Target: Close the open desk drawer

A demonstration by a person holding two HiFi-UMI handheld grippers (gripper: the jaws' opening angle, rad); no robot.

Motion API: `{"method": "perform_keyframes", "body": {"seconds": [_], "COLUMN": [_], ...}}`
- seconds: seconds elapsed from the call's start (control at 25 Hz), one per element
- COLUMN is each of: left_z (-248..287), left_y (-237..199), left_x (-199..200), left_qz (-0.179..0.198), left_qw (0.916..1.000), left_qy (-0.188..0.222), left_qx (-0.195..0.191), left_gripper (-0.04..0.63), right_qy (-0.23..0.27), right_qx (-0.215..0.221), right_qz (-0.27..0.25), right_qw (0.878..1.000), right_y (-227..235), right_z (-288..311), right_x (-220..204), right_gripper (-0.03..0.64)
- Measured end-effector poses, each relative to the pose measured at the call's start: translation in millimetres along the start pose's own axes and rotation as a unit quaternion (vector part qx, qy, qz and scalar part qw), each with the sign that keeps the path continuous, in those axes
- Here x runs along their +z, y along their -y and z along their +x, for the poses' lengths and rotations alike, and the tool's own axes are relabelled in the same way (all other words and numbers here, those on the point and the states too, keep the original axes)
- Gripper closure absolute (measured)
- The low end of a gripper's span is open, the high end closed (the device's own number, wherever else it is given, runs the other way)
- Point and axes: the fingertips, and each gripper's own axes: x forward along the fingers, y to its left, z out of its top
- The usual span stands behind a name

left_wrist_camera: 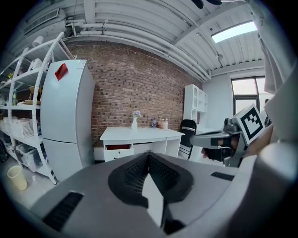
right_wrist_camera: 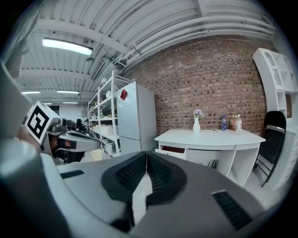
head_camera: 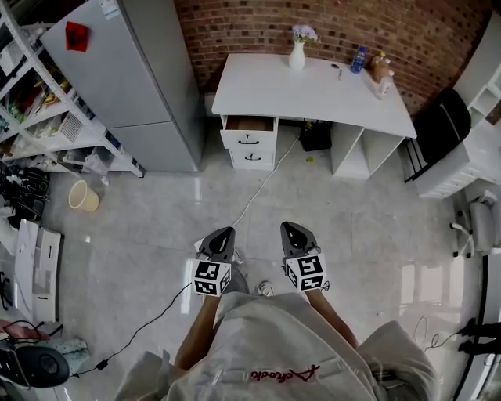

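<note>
Drawer [head_camera: 247,138] open in desk [head_camera: 313,90]; left tool [head_camera: 225,233], right tool [head_camera: 290,229] jaws together, empty.

We're looking at a red brick wall [head_camera: 258,23] running behind a white desk [head_camera: 313,90]. Grey fridge [head_camera: 125,78] is standing left of it, white shelving rack [head_camera: 47,117] further left. Black chair [head_camera: 440,125] is sitting at the desk's right. Pale glossy floor [head_camera: 156,227] is reflecting light. We're seeing a ceiling strip light [left_wrist_camera: 235,31] glowing and a window [left_wrist_camera: 244,93] letting in daylight.

Left tool [head_camera: 224,233] closed, right tool [head_camera: 290,228] closed
</note>
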Motion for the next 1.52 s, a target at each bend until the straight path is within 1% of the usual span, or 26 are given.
{"method": "perform_keyframes", "body": {"seconds": [0.36, 0.64, 0.76, 1.0, 1.2, 1.52], "left_z": [22, 62, 83, 123, 162, 232], "left_y": [-17, -47, -61, -101, -139, -214], "left_x": [-4, -5, 1, 13, 26, 68], "left_qz": [-0.008, -0.015, -0.018, -0.026, -0.031, -0.021], "left_qw": [1.0, 0.9999, 0.9998, 0.9995, 0.999, 0.9985], "left_qy": [-0.002, -0.005, -0.005, -0.014, -0.022, -0.02], "left_qx": [0.004, 0.0, -0.003, -0.01, -0.023, -0.046], "left_gripper": [0.581, 0.581, 0.582, 0.581, 0.581, 0.581], "right_qy": [-0.001, -0.009, -0.016, -0.028, -0.038, -0.041], "right_qx": [0.006, 0.001, 0.0, 0.002, -0.007, -0.022], "right_qz": [-0.003, -0.012, -0.012, -0.013, -0.008, -0.003], "right_qw": [1.0, 1.0, 1.0, 1.0, 0.999, 0.999], "right_y": [9, 28, 38, 49, 60, 82], "right_z": [33, 77, 100, 154, 206, 301], "right_x": [4, 3, 8, 20, 32, 70], "right_gripper": [0.598, 0.598, 0.598, 0.598, 0.598, 0.598]}}
